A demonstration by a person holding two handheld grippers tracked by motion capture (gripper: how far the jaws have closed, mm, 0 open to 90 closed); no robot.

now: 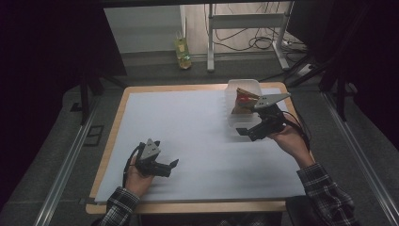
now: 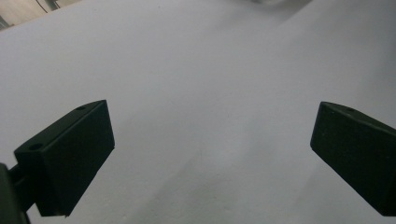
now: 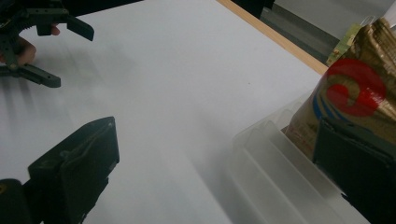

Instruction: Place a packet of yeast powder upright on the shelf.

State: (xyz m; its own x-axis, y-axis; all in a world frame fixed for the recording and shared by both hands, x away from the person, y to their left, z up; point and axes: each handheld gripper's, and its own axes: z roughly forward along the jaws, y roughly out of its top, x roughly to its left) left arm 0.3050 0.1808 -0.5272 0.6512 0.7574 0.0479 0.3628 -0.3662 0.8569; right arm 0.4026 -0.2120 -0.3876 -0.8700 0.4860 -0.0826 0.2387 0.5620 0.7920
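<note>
A clear plastic container (image 1: 231, 90) stands at the back right of the white-covered table (image 1: 188, 122). A tan packet with a red swirl (image 1: 243, 99) sits upright in it. My right gripper (image 1: 248, 120) is open at the container's near side, one jaw over the sheet and the other by the packet. In the right gripper view the packet (image 3: 359, 88) rises just behind the right jaw of the open gripper (image 3: 215, 172), above the ribbed container wall (image 3: 275, 172). My left gripper (image 1: 165, 154) is open and empty at the front left, held just over the bare sheet (image 2: 210, 70).
The table's wooden edge (image 1: 188, 207) frames the white sheet. A yellow-green bottle (image 1: 182, 52) and a metal frame with cables stand on the floor beyond the table. The left gripper (image 3: 42, 42) appears far off in the right gripper view.
</note>
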